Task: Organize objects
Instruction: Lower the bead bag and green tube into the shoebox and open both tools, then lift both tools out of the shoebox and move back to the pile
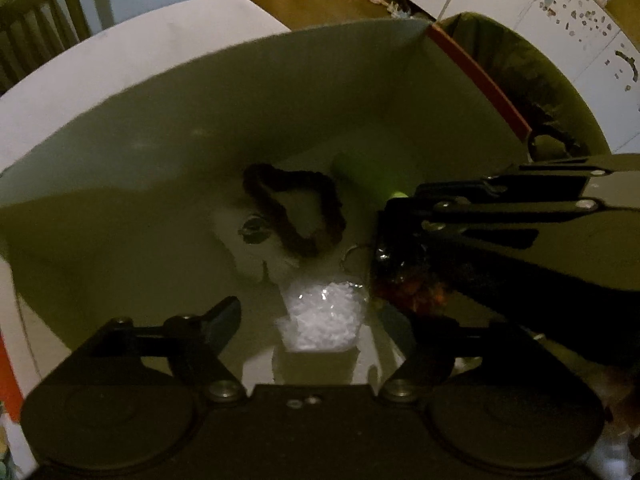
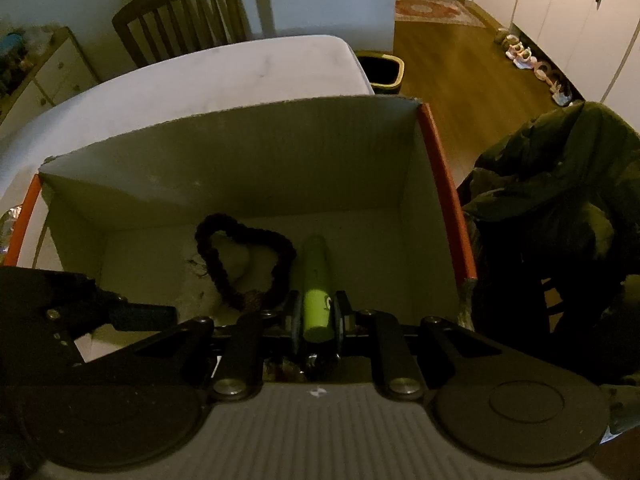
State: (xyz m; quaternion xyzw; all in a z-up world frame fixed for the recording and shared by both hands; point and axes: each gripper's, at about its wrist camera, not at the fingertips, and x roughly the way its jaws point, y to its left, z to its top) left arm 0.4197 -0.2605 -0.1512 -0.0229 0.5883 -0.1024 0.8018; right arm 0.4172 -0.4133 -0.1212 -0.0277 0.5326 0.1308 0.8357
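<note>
The left gripper [image 1: 320, 320] is hanging with its fingers spread, a clear bag of white bits [image 1: 322, 318] lying loose between them on the cardboard box [image 2: 240, 152] floor. The dark scrunchie [image 2: 244, 264] is lying beyond. The right gripper [image 2: 316, 316] is clamping the green tube [image 2: 314, 280]. Beyond, a white table [image 2: 200, 76], chair [image 2: 192, 12] and wood floor [image 2: 460, 76] are showing.

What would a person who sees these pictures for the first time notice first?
First comes the large cardboard box with orange edges, which fills both views and stands on a white table. Inside it, the right claw is shut on a green tube, beside a dark scrunchie lying on the box floor. In the left wrist view, a clear bag of white pellets lies between the fingers of the open left claw.
</note>
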